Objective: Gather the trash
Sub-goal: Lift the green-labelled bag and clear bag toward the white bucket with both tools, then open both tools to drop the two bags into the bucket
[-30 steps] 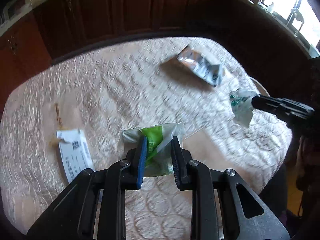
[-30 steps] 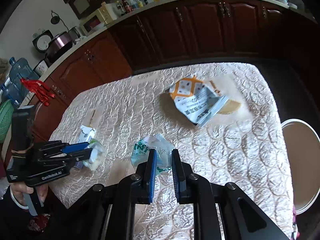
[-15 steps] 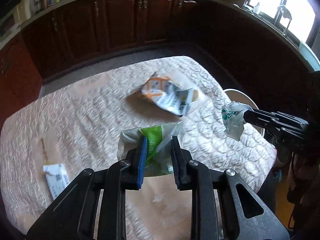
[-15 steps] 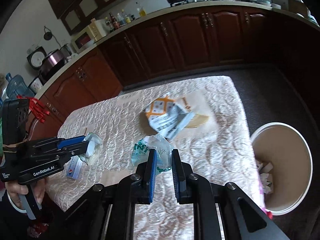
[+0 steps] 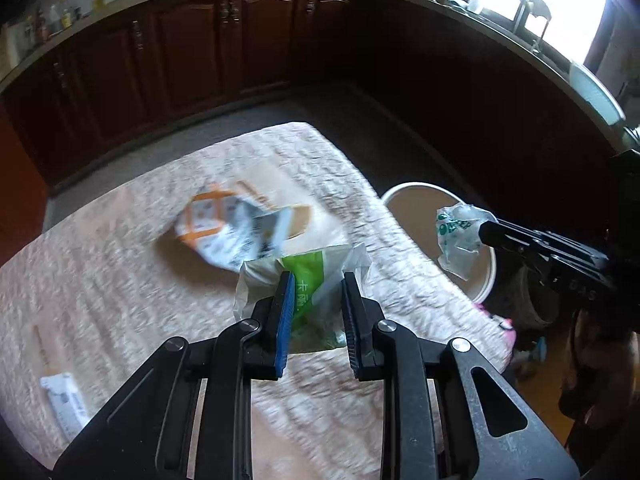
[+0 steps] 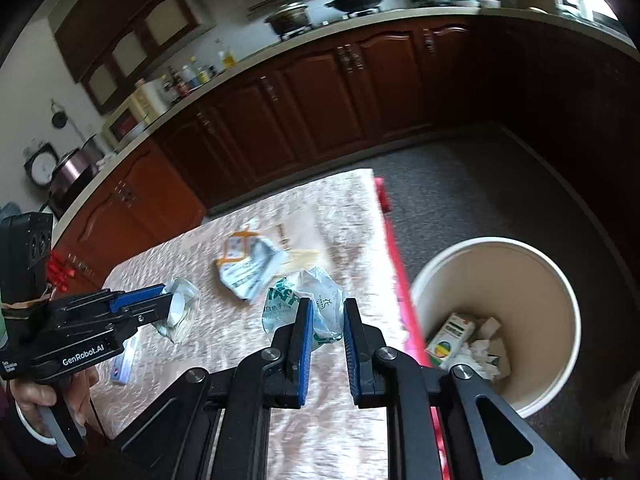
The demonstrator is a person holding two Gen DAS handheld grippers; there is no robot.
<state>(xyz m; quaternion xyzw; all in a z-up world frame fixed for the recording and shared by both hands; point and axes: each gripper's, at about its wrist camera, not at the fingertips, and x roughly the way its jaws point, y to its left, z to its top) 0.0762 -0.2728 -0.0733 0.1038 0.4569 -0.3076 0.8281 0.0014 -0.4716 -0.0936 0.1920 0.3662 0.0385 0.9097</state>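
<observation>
My left gripper is shut on a clear wrapper with a green label, held above the table's right half. My right gripper is shut on a crumpled clear bag with green print, near the table's right edge. In the left wrist view, the right gripper holds its bag over the near rim of a round cream trash bin. The bin stands on the floor beside the table and contains a carton and crumpled tissues. The left gripper shows at the left with its wrapper.
An orange and white snack bag lies mid-table on the cream quilted cloth, and a white paper slip lies near the front left. The table's pink edge runs beside the bin. Dark wooden cabinets ring the room.
Both grippers have carried their wrappers to the right across the table. The bin has come into full view, and the right gripper's bag now hangs at its rim.
</observation>
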